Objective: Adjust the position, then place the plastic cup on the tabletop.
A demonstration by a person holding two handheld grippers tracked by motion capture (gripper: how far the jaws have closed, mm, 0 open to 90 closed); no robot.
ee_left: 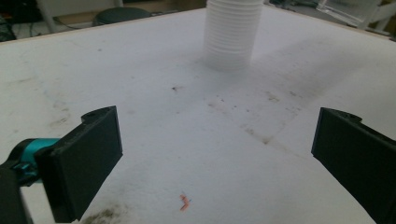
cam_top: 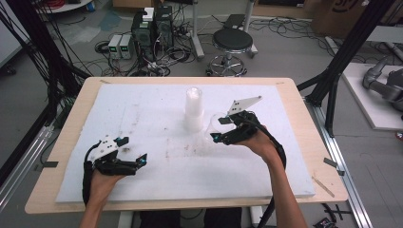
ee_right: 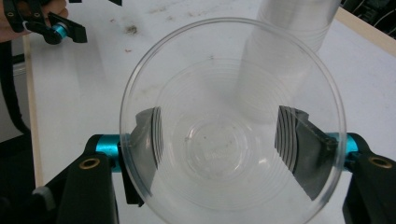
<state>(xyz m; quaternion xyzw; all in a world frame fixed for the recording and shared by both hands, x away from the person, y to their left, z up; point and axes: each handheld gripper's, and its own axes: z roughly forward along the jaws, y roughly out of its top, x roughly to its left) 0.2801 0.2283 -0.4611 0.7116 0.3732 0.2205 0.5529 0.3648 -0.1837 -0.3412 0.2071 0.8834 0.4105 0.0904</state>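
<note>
A stack of clear plastic cups (cam_top: 194,107) stands upright near the middle of the white foam board (cam_top: 157,102). Just right of it, my right gripper (cam_top: 219,130) is shut on a single clear cup (cam_top: 217,124), lying on its side. In the right gripper view the jaws press the cup's (ee_right: 231,121) walls from both sides, its mouth faces the camera, and the stack (ee_right: 299,23) rises behind it. My left gripper (cam_top: 134,150) rests low over the board's front left, open, with nothing between its jaws. Its view (ee_left: 215,154) looks across bare board to the stack (ee_left: 232,35).
The foam board lies on a wooden table (cam_top: 294,99) whose rim shows all round. Behind the table stand a black stool (cam_top: 232,42) and computer boxes (cam_top: 152,31) among cables. Black frame posts (cam_top: 340,61) rise at both sides. A small red scrap (ee_left: 185,202) lies on the board.
</note>
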